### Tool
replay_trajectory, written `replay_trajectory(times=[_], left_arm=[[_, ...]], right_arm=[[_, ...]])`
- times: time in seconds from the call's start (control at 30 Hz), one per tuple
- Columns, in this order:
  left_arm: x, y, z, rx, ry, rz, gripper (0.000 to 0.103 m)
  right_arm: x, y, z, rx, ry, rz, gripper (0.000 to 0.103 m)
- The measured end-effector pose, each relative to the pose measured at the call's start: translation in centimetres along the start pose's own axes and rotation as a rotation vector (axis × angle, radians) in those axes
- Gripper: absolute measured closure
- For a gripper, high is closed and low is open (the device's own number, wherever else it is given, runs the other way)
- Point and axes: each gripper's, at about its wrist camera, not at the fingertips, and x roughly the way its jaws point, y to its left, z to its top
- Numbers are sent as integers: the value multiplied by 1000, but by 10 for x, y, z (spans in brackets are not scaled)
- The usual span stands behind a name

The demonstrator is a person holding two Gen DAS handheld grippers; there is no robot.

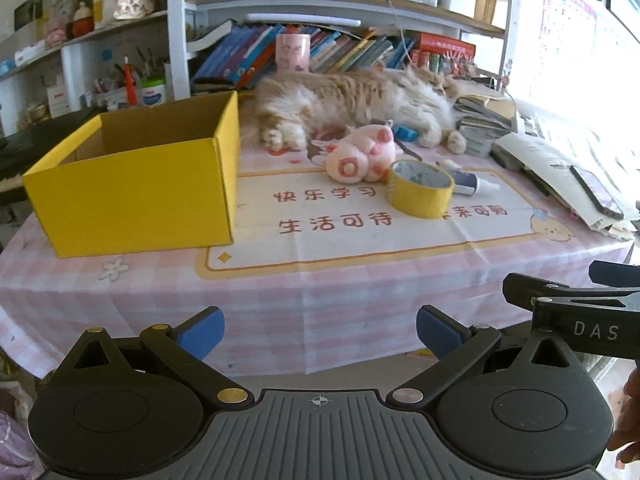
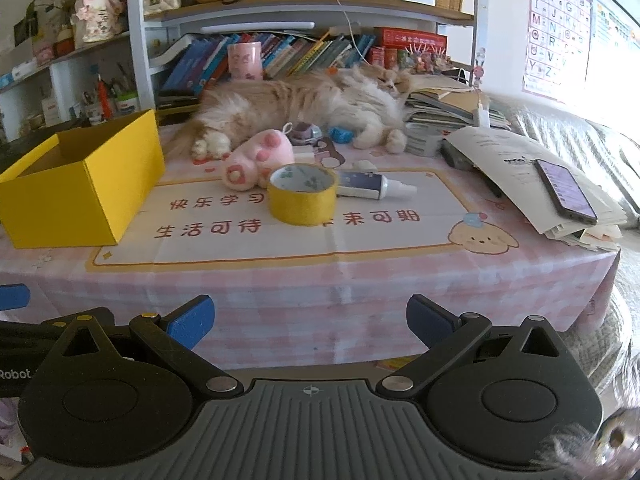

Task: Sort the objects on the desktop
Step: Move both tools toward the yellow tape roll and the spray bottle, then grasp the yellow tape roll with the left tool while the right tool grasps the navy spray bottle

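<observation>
Hovering short of the worktop (image 2: pixel 280 280) | left gripper (image 1: pixel 320 330) and right gripper (image 2: pixel 310 320) fingers wide, empty | tape roll (image 2: pixel 302 194) right of yellow box (image 2: pixel 80 196), touching plush paw (image 2: pixel 256 158) | risk: sleeping cat (image 2: pixel 300 104) behind may stir, knocking items.

Both wrist views face the desk (image 1: pixel 360 280); side-by-side.

A white-framed bookshelf (image 2: pixel 304 4) rises behind the desk (image 2: pixel 360 280), its shelves crowded with leaning books (image 2: pixel 280 54), pens and trinkets. A pink checked cloth (image 1: pixel 320 292) covers the desk. On the right wall hangs an alphabet poster (image 2: pixel 556 32); beside it a window (image 2: pixel 616 40) pours in glaring daylight that washes out that side.
</observation>
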Motion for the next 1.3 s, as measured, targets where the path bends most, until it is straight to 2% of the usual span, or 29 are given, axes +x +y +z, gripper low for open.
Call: replay_trajectory(times=[0.27, 0.6, 0.87, 1.0, 1.3], left_arm=[[18, -16, 12, 4, 5, -51, 0], [48, -38, 34, -14, 15, -72, 0], [79, -61, 54, -4, 37, -57, 0], [93, -72, 63, -5, 56, -59, 0], [132, -86, 85, -88, 108, -37, 0]], right_arm=[[16, -17, 9, 5, 21, -17, 0], [49, -41, 29, -8, 67, -2, 0], [79, -67, 51, -21, 115, 0, 0], [91, -81, 63, -34, 108, -13, 0], [122, -107, 92, -81, 84, 34, 3]])
